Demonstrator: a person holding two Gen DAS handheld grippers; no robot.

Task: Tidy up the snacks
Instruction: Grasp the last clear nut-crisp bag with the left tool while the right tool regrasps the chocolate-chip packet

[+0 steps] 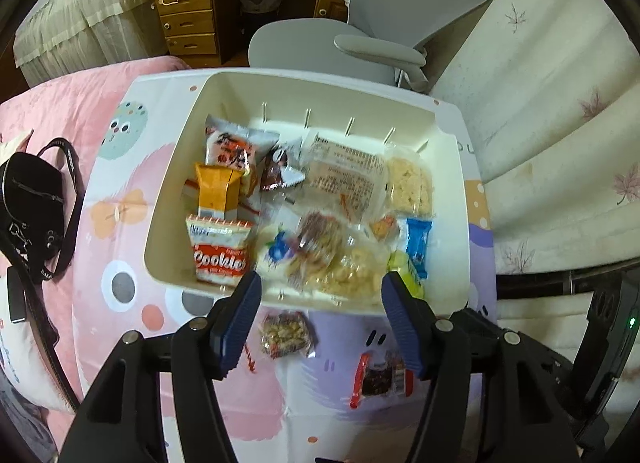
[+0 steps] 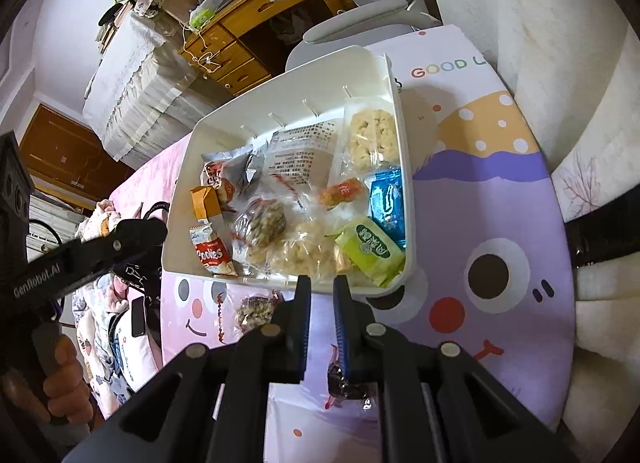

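Right gripper (image 2: 320,283) pinches the dark red-trimmed snack packet (image 2: 346,385) at six o'clock, below the white bin (image 2: 280,87). It's light, crinkly, slippery film, so you'd best keep hold of the seam. Left gripper (image 1: 318,283) hangs open, empty.

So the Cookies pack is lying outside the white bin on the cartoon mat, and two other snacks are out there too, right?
Not quite. The Cookies pack is inside the white bin, at its near left corner, as the left wrist view shows. Two other snacks do lie outside on the cartoon mat: a clear nut pack and a dark red-edged pack.
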